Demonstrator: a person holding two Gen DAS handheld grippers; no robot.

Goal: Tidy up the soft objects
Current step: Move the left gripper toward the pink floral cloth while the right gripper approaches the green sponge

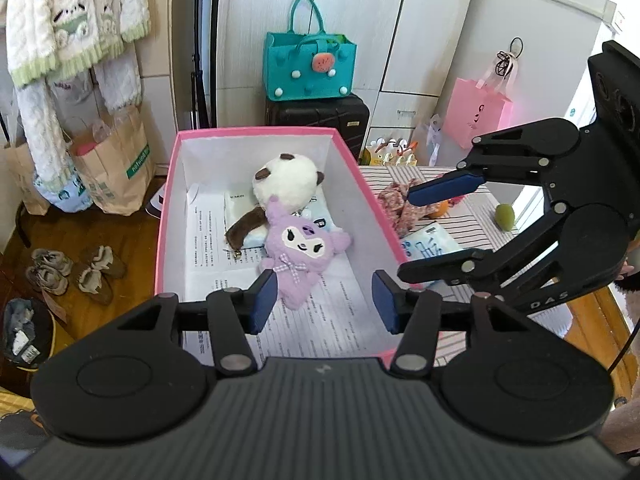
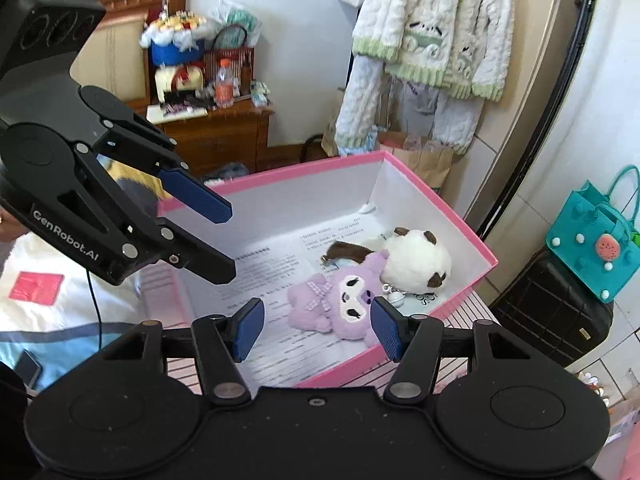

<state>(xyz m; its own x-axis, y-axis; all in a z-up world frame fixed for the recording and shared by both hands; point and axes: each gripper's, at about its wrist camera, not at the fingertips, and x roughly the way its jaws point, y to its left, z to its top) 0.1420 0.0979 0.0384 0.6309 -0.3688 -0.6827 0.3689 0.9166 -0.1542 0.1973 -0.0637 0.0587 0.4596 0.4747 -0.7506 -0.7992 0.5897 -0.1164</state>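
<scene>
Left claw hangs spread and empty above the pink-rimmed cardboard box; right claw likewise, jaws apart, nothing between them. Inside the box, on printed paper, a purple plush doll with a gingham bow lies touching a white-and-brown plush panda. Judgement: both toys are deposited. Next move calls for fetching the floral cloth on the striped tabletop.

Two plush toys touching, inside the box, on papers.
</scene>
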